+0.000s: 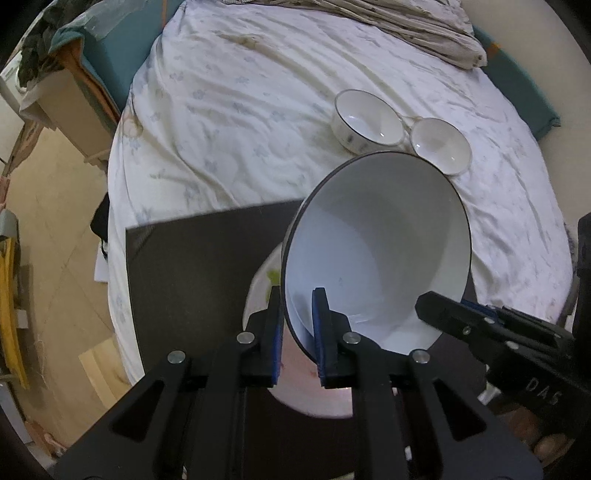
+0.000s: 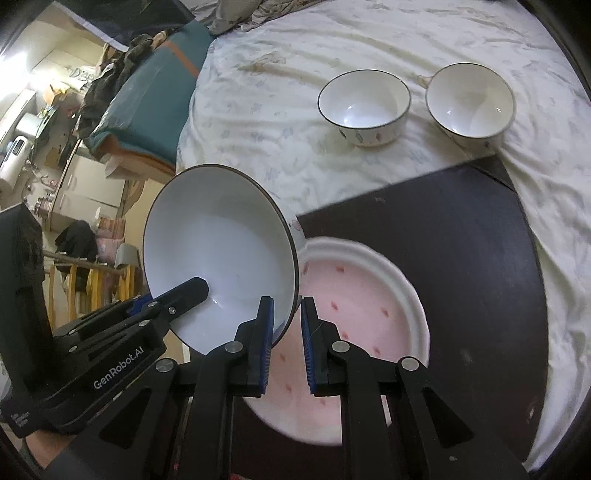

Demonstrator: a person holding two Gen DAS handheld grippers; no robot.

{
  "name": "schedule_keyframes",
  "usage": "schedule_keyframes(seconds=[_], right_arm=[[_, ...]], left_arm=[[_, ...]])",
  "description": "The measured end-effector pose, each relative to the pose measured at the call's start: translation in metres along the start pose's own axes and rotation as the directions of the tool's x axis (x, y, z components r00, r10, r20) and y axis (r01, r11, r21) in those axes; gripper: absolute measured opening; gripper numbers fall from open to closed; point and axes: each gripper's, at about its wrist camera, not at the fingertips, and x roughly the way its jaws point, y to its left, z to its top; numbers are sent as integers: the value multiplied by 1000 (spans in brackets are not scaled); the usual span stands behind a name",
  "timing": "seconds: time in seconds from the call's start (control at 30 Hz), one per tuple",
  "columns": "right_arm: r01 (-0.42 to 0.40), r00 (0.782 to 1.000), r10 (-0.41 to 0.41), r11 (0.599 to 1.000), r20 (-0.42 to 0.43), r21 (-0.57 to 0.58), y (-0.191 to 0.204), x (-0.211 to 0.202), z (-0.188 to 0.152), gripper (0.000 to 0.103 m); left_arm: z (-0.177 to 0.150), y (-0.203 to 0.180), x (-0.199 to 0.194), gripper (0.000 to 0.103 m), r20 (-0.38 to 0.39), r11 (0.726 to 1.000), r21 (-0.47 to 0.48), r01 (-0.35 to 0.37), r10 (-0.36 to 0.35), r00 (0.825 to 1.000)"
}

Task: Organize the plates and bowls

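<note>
While both tools pinch its rim, the large white glazed bowl with a thin dark rim [image 1: 376, 251] hangs tilted in the air above the pink round plate with small red marks and a white scalloped border [image 2: 365, 306]. The left hand-held gripper [image 1: 299, 325] is nearly closed, with its blue ribbed pads on the two sides of the bowl wall, one inside and one outside. The right hand-held gripper [image 2: 287, 332] is also nearly closed on the opposite part of the rim, with one pad inside the bowl and one outside.

I judge that the step in hand is to carry this big bowl to its place, perhaps onto the plate or towards the other bowls. The next move calls for both hands to travel together and to bring the bowl level before it is put down, because the glaze is smooth and the thin rim could slip between the pads.

The plate lies on a dark, flat, matt board [image 2: 461, 240], which rests on the bed near its front edge. Beyond the far edge of the board, on the soft wrinkled white bed sheet with a pale flower print [image 1: 240, 110], stand two small white ceramic bowls with dark rims [image 2: 364, 105], side by side and just beside each other. They are deep and shiny. A striped crumpled blanket [image 1: 417, 26] lies at the far edge of the bed.
</note>
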Motion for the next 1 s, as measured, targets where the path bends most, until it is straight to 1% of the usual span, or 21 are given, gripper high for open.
schedule_keyframes(seconds=[0.13,0.27,0.33,0.4,0.53,0.67,0.8,0.9,1.0], right_arm=[[-4,1000,4,1000,0,-26,2,-15,-21,16],[5,1000,-6,998,-10,-59,3,-23,-43,17],[19,1000,-19,996,5,-82,4,-27,-53,17],[22,999,-19,995,25,-95,2,-30,-58,17],[4,998,2,996,59,-91,-8,-27,-61,17],[14,999,-11,997,49,-74,-13,-19,-65,17],[7,1000,-6,999,11,-31,-25,-6,-67,17],[31,999,-32,999,-8,-27,-28,3,-68,17],[37,999,-37,999,-19,-15,-33,9,-66,17]], left_arm=[[-24,-3,-8,11,0,1000,3,20,-20,1000],[-40,-13,-12,11,21,999,50,13,-14,1000],[-44,-17,-10,11,38,997,75,13,-16,999],[-44,-17,-7,11,51,997,69,20,-24,998],[-45,-18,3,11,45,997,71,16,-19,999],[-47,-16,16,11,1,998,44,36,-36,999],[-46,-17,33,11,-39,999,45,26,-24,999],[-44,-18,45,11,-63,999,48,14,-11,998],[-45,-19,53,11,-79,998,58,4,1,997]])
